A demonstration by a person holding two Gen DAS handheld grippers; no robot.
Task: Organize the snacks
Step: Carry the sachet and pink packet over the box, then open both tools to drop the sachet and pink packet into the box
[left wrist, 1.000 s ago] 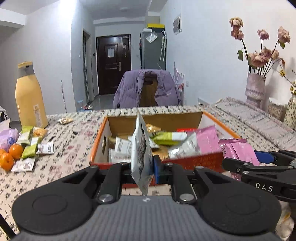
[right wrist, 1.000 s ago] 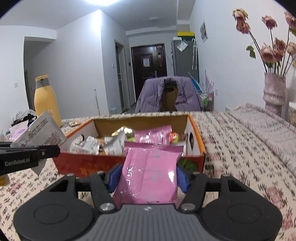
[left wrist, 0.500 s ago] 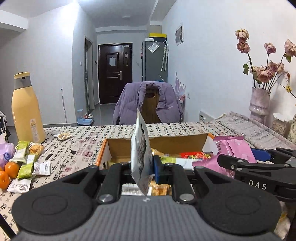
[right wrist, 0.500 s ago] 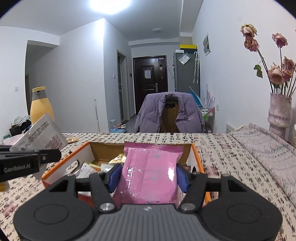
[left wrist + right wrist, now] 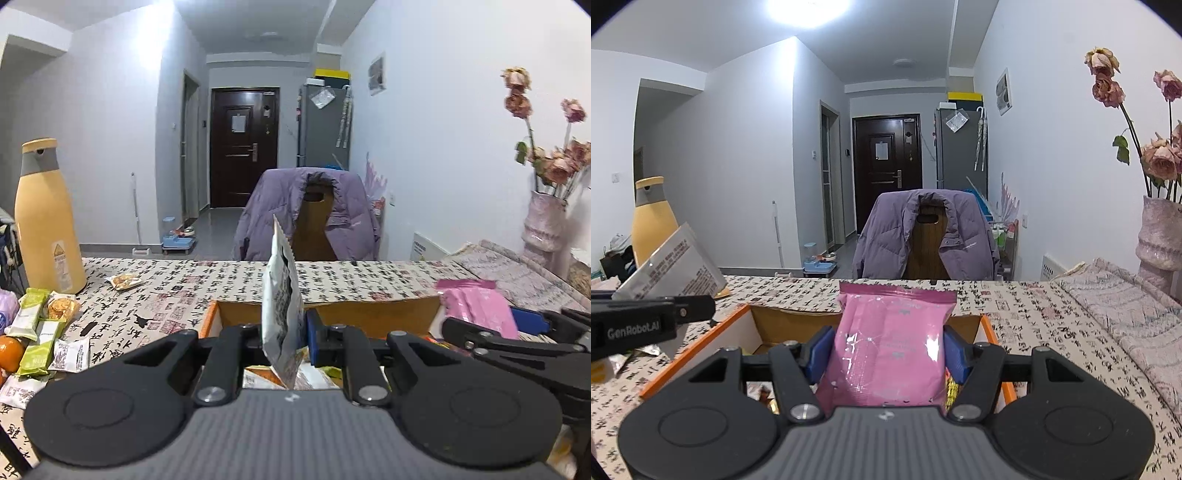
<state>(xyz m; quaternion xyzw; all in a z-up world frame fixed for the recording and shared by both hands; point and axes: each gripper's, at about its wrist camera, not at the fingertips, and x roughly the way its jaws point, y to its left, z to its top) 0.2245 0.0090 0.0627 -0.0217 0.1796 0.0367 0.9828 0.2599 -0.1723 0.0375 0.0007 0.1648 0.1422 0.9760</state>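
Left tongs (image 5: 286,338) clamped edge-on on the thin white packet (image 5: 281,314), right tongs (image 5: 886,354) clamped across the pink pouch (image 5: 890,347), both over the box (image 5: 701,343) at 12 o'clock; light, crinkly, slippery film, so grip mid-body.

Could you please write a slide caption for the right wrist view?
Right gripper holds a pink snack packet above the orange cardboard box.

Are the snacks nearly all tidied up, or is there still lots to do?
Partly done. Several packets already lie in the orange box. In hand: the left gripper pinches a white packet and the right gripper holds a pink packet, both above the box. Left: green bars, small packets and oranges on the tablecloth.
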